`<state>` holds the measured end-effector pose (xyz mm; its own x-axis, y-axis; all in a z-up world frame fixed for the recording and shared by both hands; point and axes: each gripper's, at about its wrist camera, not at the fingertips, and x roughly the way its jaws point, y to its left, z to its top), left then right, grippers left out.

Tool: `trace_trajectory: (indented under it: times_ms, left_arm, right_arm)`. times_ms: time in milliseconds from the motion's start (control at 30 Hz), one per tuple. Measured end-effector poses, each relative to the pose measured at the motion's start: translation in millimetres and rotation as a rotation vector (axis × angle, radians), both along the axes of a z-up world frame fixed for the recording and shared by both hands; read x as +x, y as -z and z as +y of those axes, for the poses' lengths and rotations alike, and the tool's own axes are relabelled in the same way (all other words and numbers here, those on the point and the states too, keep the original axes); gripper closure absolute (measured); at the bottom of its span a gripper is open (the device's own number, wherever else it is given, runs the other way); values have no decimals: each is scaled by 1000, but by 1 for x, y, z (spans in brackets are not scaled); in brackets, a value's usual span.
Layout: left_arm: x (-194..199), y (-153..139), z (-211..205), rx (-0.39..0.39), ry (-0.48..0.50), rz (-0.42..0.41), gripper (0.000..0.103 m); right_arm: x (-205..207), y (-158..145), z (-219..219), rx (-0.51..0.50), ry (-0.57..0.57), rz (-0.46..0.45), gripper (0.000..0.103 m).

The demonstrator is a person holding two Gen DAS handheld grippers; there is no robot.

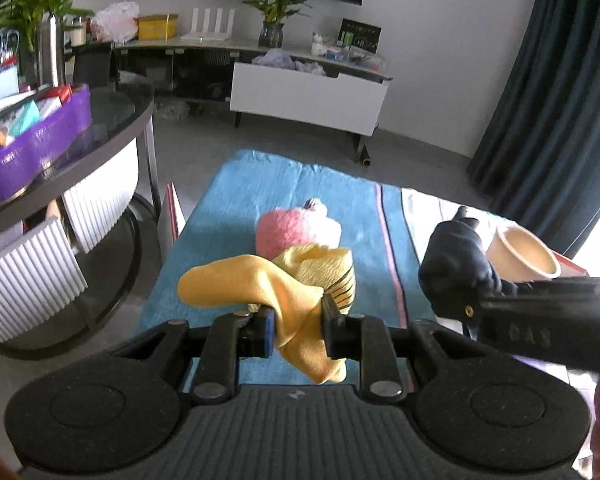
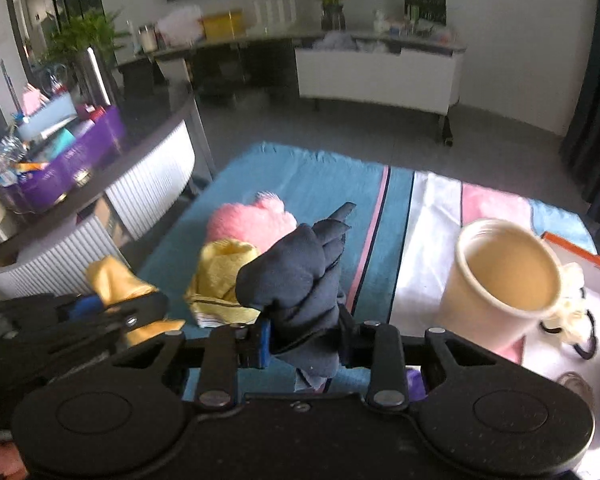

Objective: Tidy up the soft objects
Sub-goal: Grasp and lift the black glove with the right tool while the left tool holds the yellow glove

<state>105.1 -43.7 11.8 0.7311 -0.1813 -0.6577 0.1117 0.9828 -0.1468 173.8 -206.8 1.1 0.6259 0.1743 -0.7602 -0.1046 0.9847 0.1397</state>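
My left gripper (image 1: 298, 328) is shut on a smooth yellow cloth (image 1: 236, 284), which hangs lifted above the blue mat (image 1: 228, 200). Just behind it on the mat lie a ribbed yellow towel (image 1: 328, 270) and a fluffy pink soft item (image 1: 288, 228). In the right wrist view my right gripper (image 2: 304, 340) is shut on a bunched dark navy cloth (image 2: 296, 268), also held off the mat. The left gripper (image 2: 112, 312) shows there at the left with its yellow cloth (image 2: 116, 280). The right gripper (image 1: 476, 296) with the navy cloth (image 1: 452, 260) is at the right in the left wrist view.
A cream cup (image 2: 508, 276) stands tilted on the striped cloth to the right, beside a white tray with an orange rim (image 2: 580, 256). A round glass-top table (image 1: 112, 120) carrying a purple box (image 1: 40, 140) stands at the left. A white cabinet (image 1: 308, 100) and a dark curtain (image 1: 560, 80) stand behind.
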Motion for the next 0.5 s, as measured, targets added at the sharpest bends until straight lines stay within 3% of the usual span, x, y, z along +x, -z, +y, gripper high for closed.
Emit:
trace_trajectory:
  times_ms: [500]
  left_arm:
    - [-37,-30,-23,15,27,-46,79]
  right_arm:
    - [-74,-41,-16,39,65,-122,65]
